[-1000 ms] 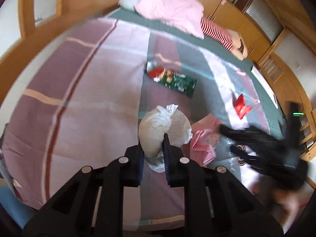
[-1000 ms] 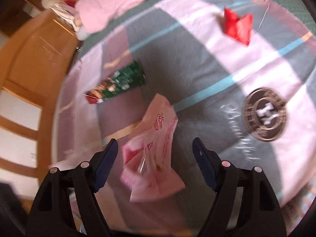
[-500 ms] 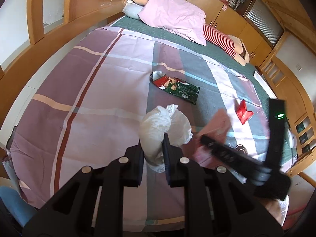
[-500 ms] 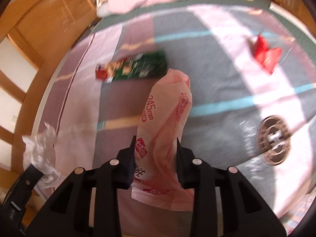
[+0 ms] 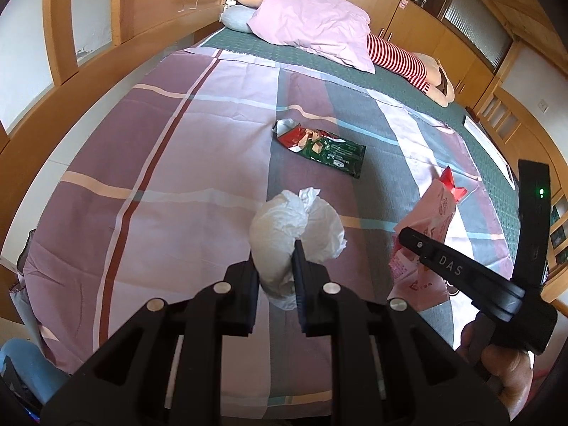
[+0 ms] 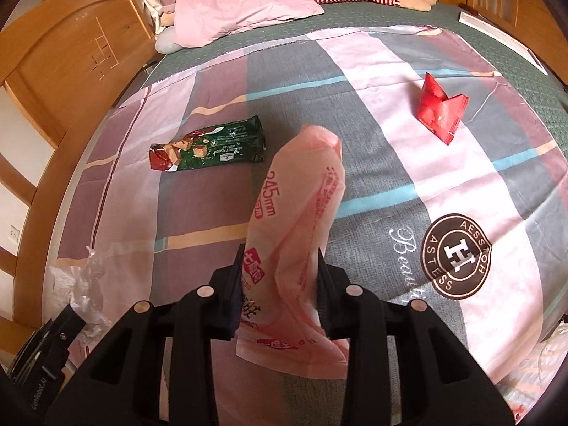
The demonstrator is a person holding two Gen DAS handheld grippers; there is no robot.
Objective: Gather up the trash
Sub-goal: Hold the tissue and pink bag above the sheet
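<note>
My left gripper (image 5: 274,269) is shut on a crumpled white plastic bag (image 5: 284,229), held just above the striped bedspread. My right gripper (image 6: 278,280) is shut on a pink plastic wrapper (image 6: 294,213) with red print, which stands up between the pads and hangs below them. In the left wrist view the pink wrapper (image 5: 427,227) and the right gripper's black body appear at the right. A green and red snack packet (image 5: 321,147) (image 6: 209,147) lies flat further up the bed. A small red wrapper (image 6: 440,106) (image 5: 452,184) lies to the right.
The bedspread (image 6: 408,163) covers most of the bed, with a round logo (image 6: 456,255) printed near me. A pink pillow (image 5: 312,32) and a striped plush toy (image 5: 401,58) lie at the head. Wooden bed frame (image 5: 117,67) runs along the left.
My right gripper closed on the pink wrapper, which lay loose between its open fingers a second ago, and lifted it off the bedspread. My left gripper kept still with the white bag.
</note>
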